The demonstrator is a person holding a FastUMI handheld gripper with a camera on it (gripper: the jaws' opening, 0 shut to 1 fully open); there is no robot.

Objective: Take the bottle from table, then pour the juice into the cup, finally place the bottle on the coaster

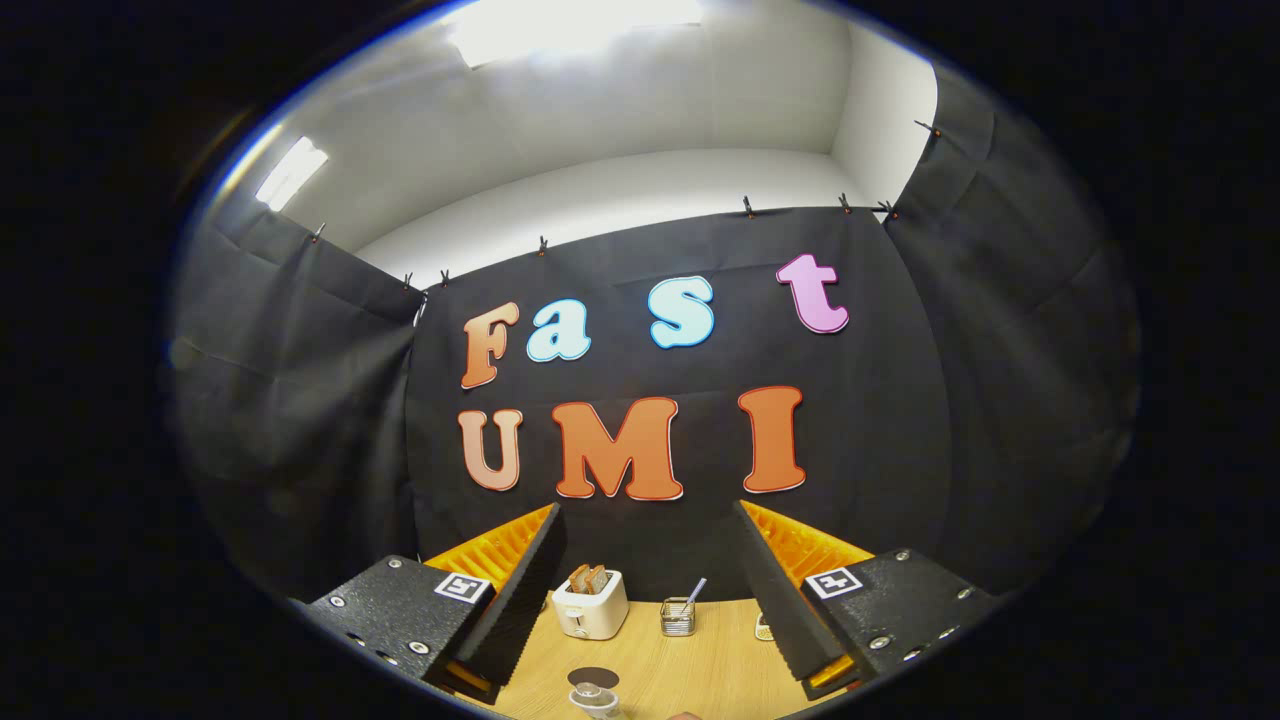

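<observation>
1. Wooden worktop (700,665) down low, and the hand-held gripper (650,590) hangs above it with its fingers spread wide, nothing between them.
2. Between the fingers and below them, a clear cup (596,700) sits near the camera, cut off so just its rim and upper wall can be seen.
3. Just behind the cup lies a dark round disc, by my reading the coaster (593,677); the two look close, possibly touching, too small to call.
4. Bottle? I can't pick it out with confidence. A small rounded sliver (685,716) peeks in just right of the cup, which could be a cap, but that's a guess.
5. So the relation that counts: the task's things lie downward and slightly left of the midline between the fingers, well under where the fingers point. I'd judge the gripper needs to tip down before any grasp; the bottle's long axis can't be judged.
6. Farther off, beyond the fingers at the back of the worktop: a white toaster (590,603) with bread in it, and a small wire holder (678,615) with a stick in it.
7. Something small by the right finger (764,628) is half hidden, unreadable.
</observation>
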